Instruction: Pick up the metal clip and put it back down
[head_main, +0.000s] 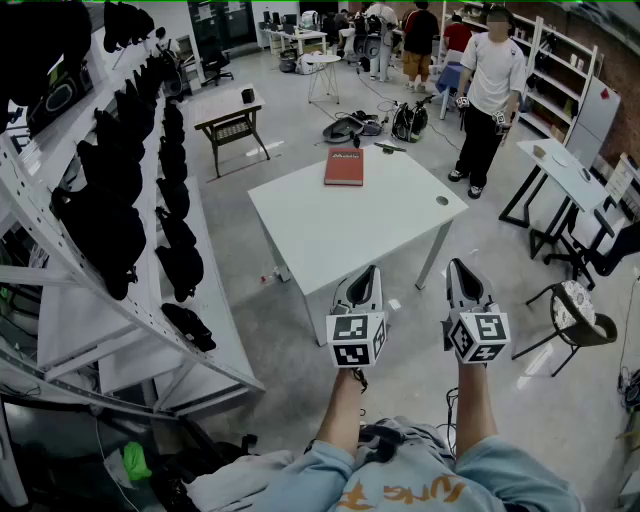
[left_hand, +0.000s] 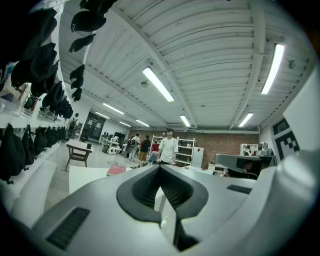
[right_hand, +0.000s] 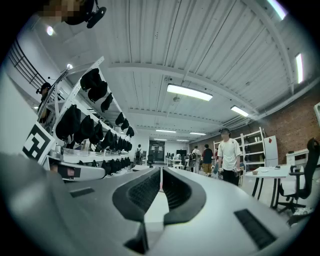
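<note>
Head view finds the pick-up not begun; left gripper (head_main: 366, 272) and right gripper (head_main: 457, 266) hang short of the white table (head_main: 340, 235), jaws closed on nothing; what may be the metal clip (head_main: 441, 201), too small to confirm, lies by the table's right edge; next, I judge, a forward reach with jaws parted.

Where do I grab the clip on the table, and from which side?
The clip is too small here to read its shape. It lies near the table's right corner, so come straight down with the right gripper, the nearer one, and pinch across its narrower width. Its jaws are together; open them first.
</note>
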